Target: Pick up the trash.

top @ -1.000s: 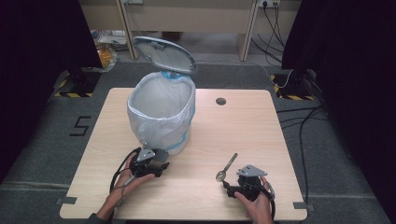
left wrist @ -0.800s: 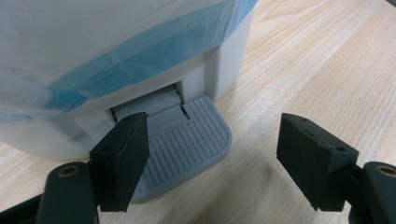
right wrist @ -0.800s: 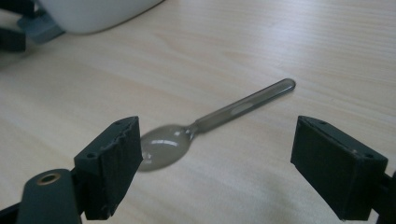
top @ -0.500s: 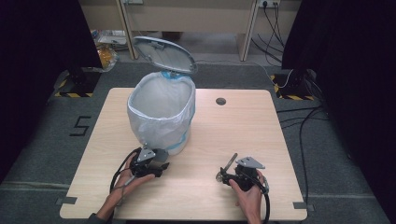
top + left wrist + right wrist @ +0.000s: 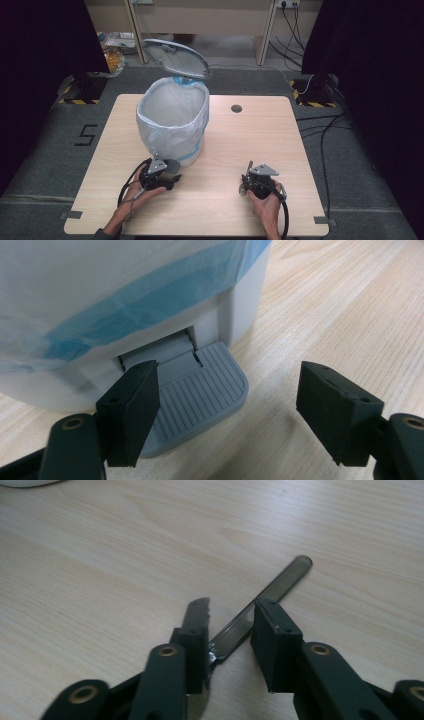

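Metal spoon [image 5: 260, 605] lies flat on the wooden surface [image 5: 225, 145], its handle between the right claw [image 5: 227, 630] jaws, which have just been closing around it. Left claw [image 5: 227, 410] gapes wide over the bin's pedal [image 5: 200, 390], unmoved.

A pale wooden desk [image 5: 225, 145] with a round cable hole [image 5: 236, 108] stood on grey carpet [image 5: 60, 150]; black curtains [image 5: 45, 40] hung either side, cables [image 5: 320, 135] trailing right.
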A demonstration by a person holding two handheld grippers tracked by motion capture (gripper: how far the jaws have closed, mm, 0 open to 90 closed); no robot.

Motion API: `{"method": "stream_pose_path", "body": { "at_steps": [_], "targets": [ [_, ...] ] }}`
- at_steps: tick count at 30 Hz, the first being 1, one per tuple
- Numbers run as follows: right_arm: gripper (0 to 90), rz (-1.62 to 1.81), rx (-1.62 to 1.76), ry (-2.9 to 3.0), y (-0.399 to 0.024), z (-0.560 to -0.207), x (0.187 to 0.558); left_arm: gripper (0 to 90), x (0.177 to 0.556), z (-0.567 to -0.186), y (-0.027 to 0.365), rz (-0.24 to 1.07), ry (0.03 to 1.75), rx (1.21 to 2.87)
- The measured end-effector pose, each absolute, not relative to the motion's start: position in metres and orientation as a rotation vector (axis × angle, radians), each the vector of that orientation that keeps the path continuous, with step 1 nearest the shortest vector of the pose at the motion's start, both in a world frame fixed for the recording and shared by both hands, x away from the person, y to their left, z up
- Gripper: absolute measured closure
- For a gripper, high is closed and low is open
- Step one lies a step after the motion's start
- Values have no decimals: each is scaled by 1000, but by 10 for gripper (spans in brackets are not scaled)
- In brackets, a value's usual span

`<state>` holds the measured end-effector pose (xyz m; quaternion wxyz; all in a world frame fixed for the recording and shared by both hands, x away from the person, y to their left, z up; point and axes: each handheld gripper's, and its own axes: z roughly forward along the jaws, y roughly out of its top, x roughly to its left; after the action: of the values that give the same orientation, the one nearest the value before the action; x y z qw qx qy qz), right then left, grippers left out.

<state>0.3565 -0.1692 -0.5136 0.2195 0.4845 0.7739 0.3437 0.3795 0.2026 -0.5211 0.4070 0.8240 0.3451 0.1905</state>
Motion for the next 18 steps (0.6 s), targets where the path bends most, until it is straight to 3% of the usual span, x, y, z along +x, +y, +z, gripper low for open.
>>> {"method": "stream_pose_path", "body": {
  "at_steps": [7, 18],
  "targets": [
    [779, 964, 1312, 2168, -181, -512, 358, 249, 379, -521, 203, 480, 870, 2078],
    [713, 998, 1290, 2175, -179, -515, 369, 249, 379, -521, 202, 484, 870, 2081]
  ]
}}
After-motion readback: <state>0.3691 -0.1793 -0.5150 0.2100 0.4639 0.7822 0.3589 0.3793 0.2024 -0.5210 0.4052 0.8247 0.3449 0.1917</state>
